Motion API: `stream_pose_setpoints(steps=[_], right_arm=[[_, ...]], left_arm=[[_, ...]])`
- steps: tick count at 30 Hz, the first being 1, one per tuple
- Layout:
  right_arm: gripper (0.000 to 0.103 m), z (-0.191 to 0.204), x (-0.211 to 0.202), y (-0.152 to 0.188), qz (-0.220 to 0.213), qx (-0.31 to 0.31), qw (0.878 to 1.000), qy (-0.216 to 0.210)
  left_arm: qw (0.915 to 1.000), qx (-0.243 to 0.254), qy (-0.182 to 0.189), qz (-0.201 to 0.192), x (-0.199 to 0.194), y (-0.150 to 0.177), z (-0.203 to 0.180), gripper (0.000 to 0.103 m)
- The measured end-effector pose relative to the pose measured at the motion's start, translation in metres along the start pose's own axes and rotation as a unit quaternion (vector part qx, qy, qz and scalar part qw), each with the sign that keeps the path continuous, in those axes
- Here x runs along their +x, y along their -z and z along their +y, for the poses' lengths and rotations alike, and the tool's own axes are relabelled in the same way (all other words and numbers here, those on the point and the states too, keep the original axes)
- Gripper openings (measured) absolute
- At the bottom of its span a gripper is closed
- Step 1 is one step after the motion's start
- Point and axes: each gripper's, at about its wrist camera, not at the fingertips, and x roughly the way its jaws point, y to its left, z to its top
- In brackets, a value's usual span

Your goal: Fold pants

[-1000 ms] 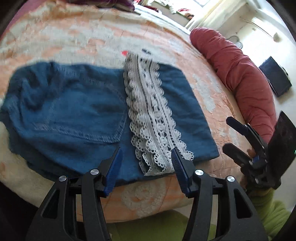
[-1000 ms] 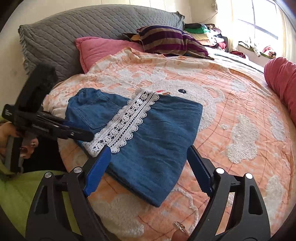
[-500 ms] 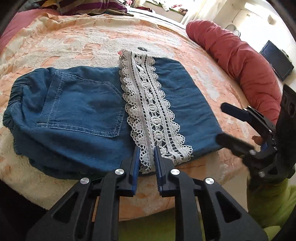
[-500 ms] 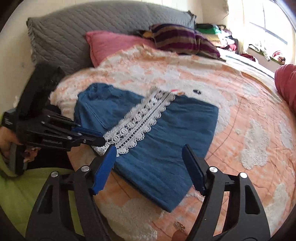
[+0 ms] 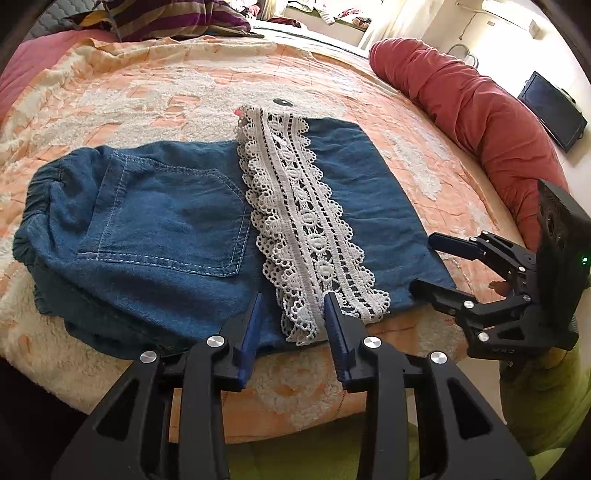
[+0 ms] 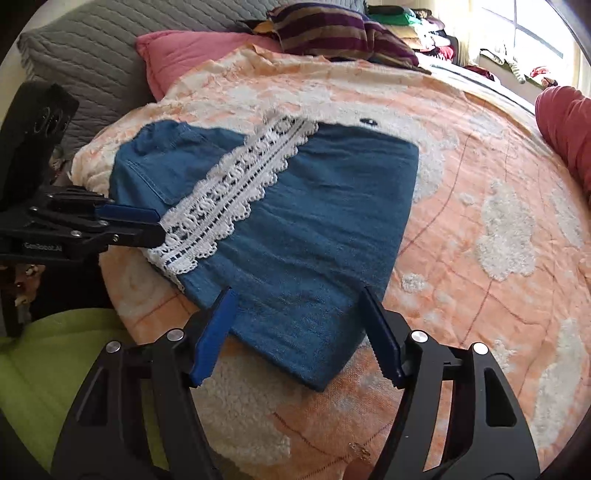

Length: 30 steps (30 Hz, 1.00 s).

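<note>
Blue denim pants (image 5: 159, 221) lie folded on the bed, with a white lace hem band (image 5: 303, 221) across the top. They also show in the right wrist view (image 6: 314, 229), lace (image 6: 236, 184) to the left. My left gripper (image 5: 291, 306) is open at the near edge, its fingers either side of the lace end; it shows from the side in the right wrist view (image 6: 155, 223). My right gripper (image 6: 295, 299) is open over the near denim corner, and shows in the left wrist view (image 5: 424, 258) beside the right edge.
An orange and white fleece blanket (image 6: 480, 184) covers the bed. A long red bolster (image 5: 480, 110) lies at the right. Pink (image 6: 192, 51) and grey (image 6: 81, 55) pillows and a striped cushion (image 6: 332, 33) sit at the head. A dark screen (image 5: 554, 110) stands beyond.
My left gripper shut near the lace end half a second ago and has opened again. My right gripper has moved closer over the near denim corner.
</note>
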Motion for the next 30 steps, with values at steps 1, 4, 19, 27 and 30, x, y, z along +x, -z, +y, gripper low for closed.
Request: stream_pose_setpoints(steps=[1, 4, 19, 27, 30], right_arm=[[0.065, 0.000, -0.003, 0.000, -0.004, 0.001, 1.000, 0.001], [0.075, -0.001, -0.012, -0.003, -0.016, 0.008, 1.000, 0.004], [0.092, -0.001, -0.047, -0.028, -0.068, 0.018, 0.997, 0.016], [0.094, 0.012, -0.055, -0.044, -0.085, -0.002, 0.996, 0.014], [0.094, 0.019, -0.058, -0.050, -0.090, -0.011, 0.996, 0.013]], left_arm=[[1.0000, 0.001, -0.002, -0.001, -0.001, 0.000, -0.001, 0.033], [0.9998, 0.008, -0.015, -0.005, -0.006, 0.000, -0.004, 0.042], [0.9972, 0.012, -0.058, -0.046, -0.040, 0.000, -0.003, 0.073], [0.9948, 0.005, -0.079, -0.064, -0.057, 0.002, 0.004, 0.092], [0.9943, -0.002, -0.081, -0.069, -0.062, 0.003, 0.009, 0.093]])
